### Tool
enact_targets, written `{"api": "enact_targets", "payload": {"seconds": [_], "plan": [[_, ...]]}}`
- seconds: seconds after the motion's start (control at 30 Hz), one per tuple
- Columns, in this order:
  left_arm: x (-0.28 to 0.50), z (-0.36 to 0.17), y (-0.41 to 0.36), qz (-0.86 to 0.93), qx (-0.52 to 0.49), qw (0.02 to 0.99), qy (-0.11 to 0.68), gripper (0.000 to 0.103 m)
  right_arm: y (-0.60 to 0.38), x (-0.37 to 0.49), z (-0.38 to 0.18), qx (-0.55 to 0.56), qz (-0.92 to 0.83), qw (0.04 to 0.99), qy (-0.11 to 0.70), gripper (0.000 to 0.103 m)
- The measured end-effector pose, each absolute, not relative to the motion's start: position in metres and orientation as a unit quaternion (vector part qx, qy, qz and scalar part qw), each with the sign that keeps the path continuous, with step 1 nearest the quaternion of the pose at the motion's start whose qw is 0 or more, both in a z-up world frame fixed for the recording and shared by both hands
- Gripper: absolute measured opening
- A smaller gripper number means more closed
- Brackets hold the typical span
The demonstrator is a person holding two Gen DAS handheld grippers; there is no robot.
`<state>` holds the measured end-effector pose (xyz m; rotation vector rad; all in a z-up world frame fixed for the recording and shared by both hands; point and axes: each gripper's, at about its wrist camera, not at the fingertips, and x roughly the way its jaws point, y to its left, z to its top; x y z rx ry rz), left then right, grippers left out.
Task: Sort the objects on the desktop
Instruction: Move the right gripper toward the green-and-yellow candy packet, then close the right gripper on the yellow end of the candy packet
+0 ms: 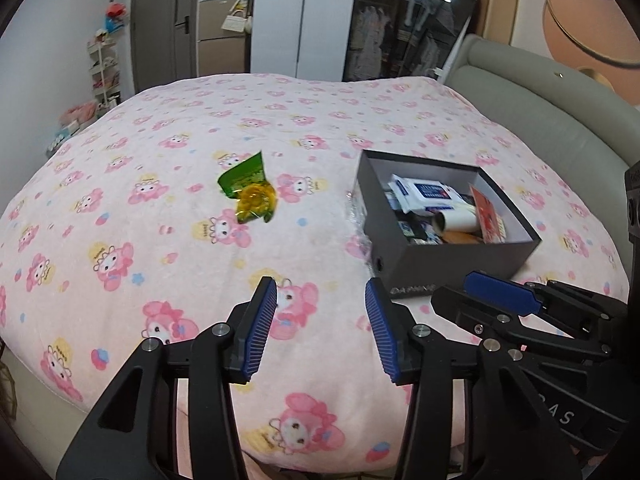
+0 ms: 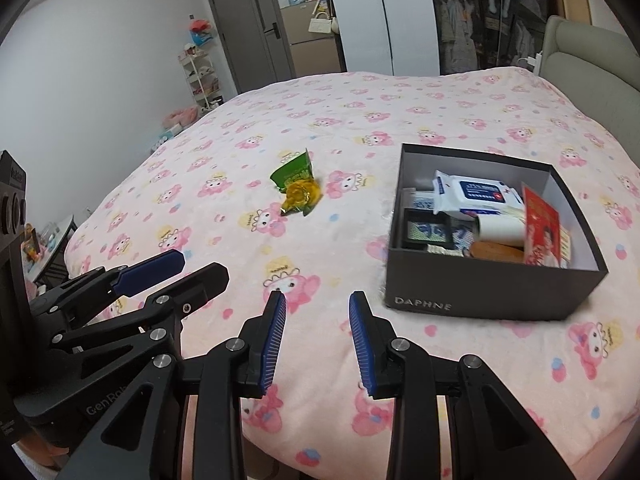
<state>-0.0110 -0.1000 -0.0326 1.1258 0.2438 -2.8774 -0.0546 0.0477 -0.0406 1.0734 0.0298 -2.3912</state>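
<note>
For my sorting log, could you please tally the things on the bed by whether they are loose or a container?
Loose items on the blanket: 1, the green and yellow snack packet
Containers: 1, the dark grey box, already holding several things
Total: 2

A wide bed [image 1: 280,128] with a pink cartoon blanket [image 2: 360,112] fills the room. Behind it stand a grey door [image 1: 164,20], a white wardrobe [image 1: 304,12] and a small white shelf [image 2: 200,76].

Left hand-held gripper [image 1: 320,320] & right hand-held gripper [image 2: 318,330] side by side, jaws apart, empty.
</note>
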Motion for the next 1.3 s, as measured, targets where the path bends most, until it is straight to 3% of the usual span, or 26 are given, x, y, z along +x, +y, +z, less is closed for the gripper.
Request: {"api": "enact_targets", "payload": {"seconds": [0.63, 1.3], "plan": [[-0.104, -0.042, -0.174, -0.923, 0.356, 0.048, 0.134, 0.051, -0.022, -0.149, -0.037, 0.41, -0.877, 0.249, 0.027, 0.031], [-0.244, -0.173, -0.266, -0.872, 0.407, 0.024, 0.269, 0.052, -0.099, -0.286, -0.118, 0.497, -0.845, 0.174, 0.088, 0.032]]}}
